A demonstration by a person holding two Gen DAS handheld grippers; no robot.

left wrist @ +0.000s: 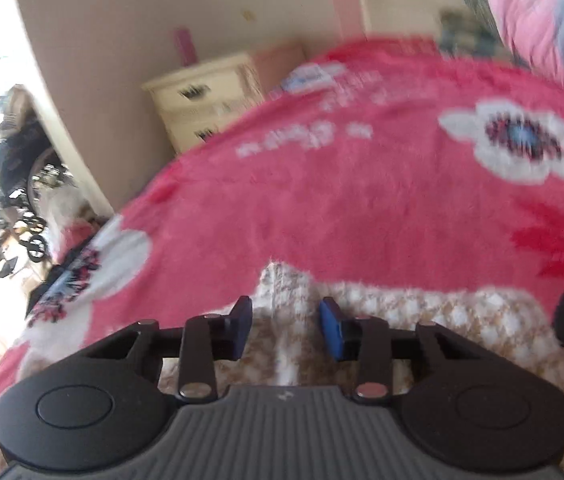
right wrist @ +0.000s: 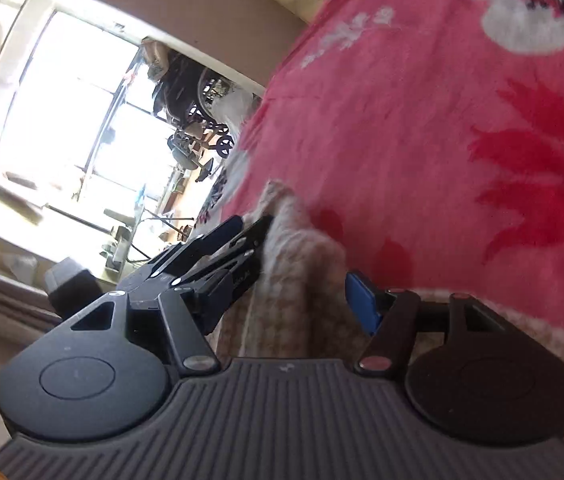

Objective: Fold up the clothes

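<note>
Beige-and-white checked knit garment [left wrist: 382, 320] lay on the bed's pink fleece blanket with white flowers [left wrist: 362, 184], at its near edge. Left tool [left wrist: 286, 330] stood part open over the knit, pads clear of it. Right tool [right wrist: 306, 284] was open, a raised fold between its fingers, ungripped. Cream drawer chest [left wrist: 202, 100] stood beside the bed. Only the right view showed the bright window [right wrist: 62, 120]; the left tool blocked its lower part.

Motion blur smears the pink blanket [left wrist: 362, 200] and the cream dresser [left wrist: 202, 104]. The checked garment [left wrist: 462, 320] runs out under the left gripper's [left wrist: 286, 326] body, its full shape hidden. The window [right wrist: 62, 120] is washed out white.
</note>
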